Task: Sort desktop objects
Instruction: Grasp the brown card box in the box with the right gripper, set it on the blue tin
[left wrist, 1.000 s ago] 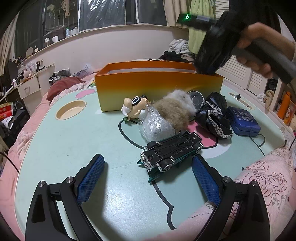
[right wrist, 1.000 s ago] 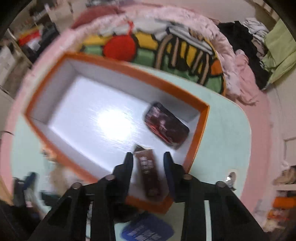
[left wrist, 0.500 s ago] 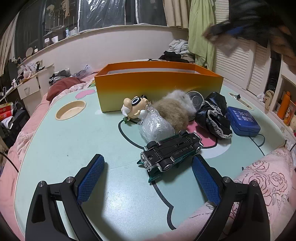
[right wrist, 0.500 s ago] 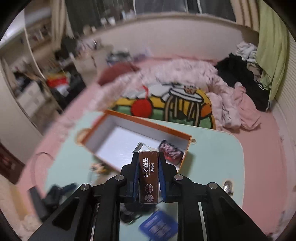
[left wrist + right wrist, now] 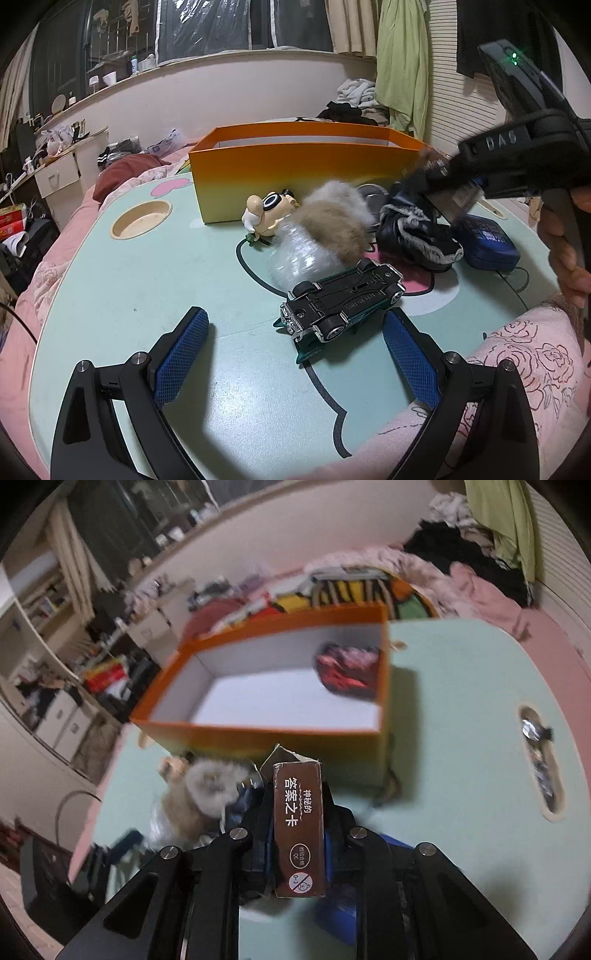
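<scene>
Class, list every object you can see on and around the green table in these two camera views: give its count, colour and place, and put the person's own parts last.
Orange cardboard box: one, orange outside, white inside, far middle of the table.
Dark red packet: one, inside the box, at its right end.
Cartoon figurine: one, cream and white, in front of the box.
Fluffy beige pom-pom: one, right of the figurine.
Clear plastic bag: one, in front of the pom-pom.
Teal toy car: one, upside down, near middle.
Black lace-trimmed cloth: one, right of the pom-pom.
Blue case: one, right edge.
Brown card box: one, in the right gripper.
Left gripper: open, empty.
Right gripper: jaws just opening, box between them.
Hand: one, holding the right gripper.
</scene>
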Available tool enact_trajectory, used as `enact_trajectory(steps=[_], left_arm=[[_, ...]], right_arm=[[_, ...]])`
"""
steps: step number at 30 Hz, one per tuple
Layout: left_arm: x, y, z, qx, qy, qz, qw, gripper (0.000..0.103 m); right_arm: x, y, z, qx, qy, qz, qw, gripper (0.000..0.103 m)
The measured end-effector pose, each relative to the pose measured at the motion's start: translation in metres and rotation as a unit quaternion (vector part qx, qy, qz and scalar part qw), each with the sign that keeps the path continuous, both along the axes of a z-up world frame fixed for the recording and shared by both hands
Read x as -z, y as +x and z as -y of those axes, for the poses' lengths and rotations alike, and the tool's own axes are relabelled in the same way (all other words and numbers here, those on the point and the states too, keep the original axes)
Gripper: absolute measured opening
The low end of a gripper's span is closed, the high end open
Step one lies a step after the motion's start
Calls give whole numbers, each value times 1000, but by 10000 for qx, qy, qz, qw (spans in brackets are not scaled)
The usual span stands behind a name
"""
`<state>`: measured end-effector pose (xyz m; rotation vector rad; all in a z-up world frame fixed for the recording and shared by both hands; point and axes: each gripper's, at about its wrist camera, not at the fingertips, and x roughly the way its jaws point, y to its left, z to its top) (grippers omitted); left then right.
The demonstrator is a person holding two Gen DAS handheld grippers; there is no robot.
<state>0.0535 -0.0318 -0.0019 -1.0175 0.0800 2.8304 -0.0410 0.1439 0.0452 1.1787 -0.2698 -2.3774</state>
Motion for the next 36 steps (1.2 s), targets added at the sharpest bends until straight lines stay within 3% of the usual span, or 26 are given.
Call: enact_trajectory(steps=[1, 3, 5, 7, 13, 16, 18, 20, 24, 36], left_arm=[[0, 0, 0, 0, 0, 0, 10000, 95], [0, 0, 0, 1, -1, -1, 10000, 95], [0, 0, 0, -1, -1, -2, 10000, 95], [0, 0, 0, 1, 0, -3, 10000, 95], [0, 1, 1, 4, 1, -4, 10000, 95], [0, 1, 1, 7, 3, -9, 10000, 95], [0, 1, 1, 7, 4, -9, 10000, 95], [0, 1, 2, 4, -7, -8, 10000, 95], [-1, 1, 2, -2, -5, -17, 10000, 95], [-8, 0, 3, 63, 4, 147, 9999, 94]], right_arm=[[-2, 6, -3, 11, -126, -157, 9998, 33], [-11, 24, -10, 109, -301, -674, 9972, 61], [-18, 48, -15, 182, -219, -1213, 9922, 74], [-20, 69, -17, 30, -96, -1430, 9897, 75], [-1, 121, -29, -180, 335, -1509, 9878, 75], [20, 141, -28, -149, 898, -1538, 9839, 75], [40, 140, -24, -174, 1262, -1308, 9832, 75], [52, 131, -26, -30, 1051, -1292, 9860, 78], [57, 127, -26, -9, 1131, -1336, 9846, 87], [56, 129, -26, -7, 1094, -1366, 9846, 88]])
